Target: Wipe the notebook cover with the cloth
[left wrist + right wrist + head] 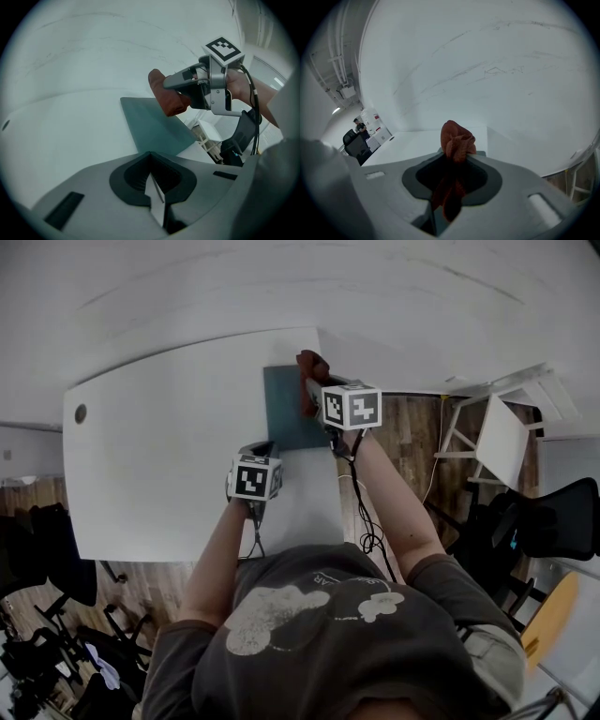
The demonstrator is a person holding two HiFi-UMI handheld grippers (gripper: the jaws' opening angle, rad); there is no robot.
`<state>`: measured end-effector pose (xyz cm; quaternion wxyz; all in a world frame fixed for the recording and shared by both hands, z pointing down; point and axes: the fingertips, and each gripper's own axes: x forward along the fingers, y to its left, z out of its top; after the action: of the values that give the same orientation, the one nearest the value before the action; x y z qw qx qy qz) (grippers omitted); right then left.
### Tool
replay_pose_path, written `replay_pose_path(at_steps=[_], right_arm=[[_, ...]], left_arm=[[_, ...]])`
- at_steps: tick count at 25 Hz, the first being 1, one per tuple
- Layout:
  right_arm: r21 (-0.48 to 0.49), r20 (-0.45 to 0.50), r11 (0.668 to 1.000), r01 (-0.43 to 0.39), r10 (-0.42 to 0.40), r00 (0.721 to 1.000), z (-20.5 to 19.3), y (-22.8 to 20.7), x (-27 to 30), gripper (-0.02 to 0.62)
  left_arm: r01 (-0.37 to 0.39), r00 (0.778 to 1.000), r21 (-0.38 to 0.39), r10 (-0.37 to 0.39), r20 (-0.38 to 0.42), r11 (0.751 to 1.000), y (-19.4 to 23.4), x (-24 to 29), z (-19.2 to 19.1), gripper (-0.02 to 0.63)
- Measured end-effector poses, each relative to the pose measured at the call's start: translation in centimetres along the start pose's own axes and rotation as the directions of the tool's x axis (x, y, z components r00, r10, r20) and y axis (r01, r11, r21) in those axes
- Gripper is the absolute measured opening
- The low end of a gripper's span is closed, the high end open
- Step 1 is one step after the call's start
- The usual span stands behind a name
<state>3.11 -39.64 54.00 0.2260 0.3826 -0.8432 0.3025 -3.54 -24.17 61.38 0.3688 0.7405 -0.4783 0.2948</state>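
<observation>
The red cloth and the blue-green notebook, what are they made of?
The cloth looks like soft fabric, rust-red and matte. It bunches into wrinkled folds where the right tongs pinch it. I cannot tell which fibre it is. The notebook has a smooth, flat, dull teal cover with no shine, so it may be card or plastic-coated board; the look leaves that open.

The notebook (284, 413) has a plain dark teal cover and lies closed and flat at the far right of the white table (159, 456). The cloth (457, 138) is rust-red and bunched into a wad, pinched in the right gripper (454, 159) over the notebook's far right edge.
</observation>
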Motion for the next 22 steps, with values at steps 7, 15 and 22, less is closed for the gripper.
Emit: replay_pose_path(at_steps=[7, 15, 22], right_arm=[[-0.008, -0.031, 0.994, -0.105, 0.105, 0.994, -1.4, 5.8, 1.4, 0.098], [0.032, -0.08, 0.99, -0.135, 0.138, 0.987, -3.2, 7.5, 3.2, 0.098], [0.035, -0.106, 0.991, -0.133, 0.136, 0.985, -4.2, 7.4, 4.2, 0.098]], left_arm=[[0.01, 1.0, -0.005, -0.01, 0.011, 1.0, 0.0, -0.2, -0.2, -0.003], [0.007, 1.0, 0.004, -0.007, 0.013, 1.0, 0.0, -0.2, -0.2, -0.003], [0.011, 1.0, 0.013, -0.011, 0.014, 1.0, 0.0, 0.0, -0.1, -0.003]])
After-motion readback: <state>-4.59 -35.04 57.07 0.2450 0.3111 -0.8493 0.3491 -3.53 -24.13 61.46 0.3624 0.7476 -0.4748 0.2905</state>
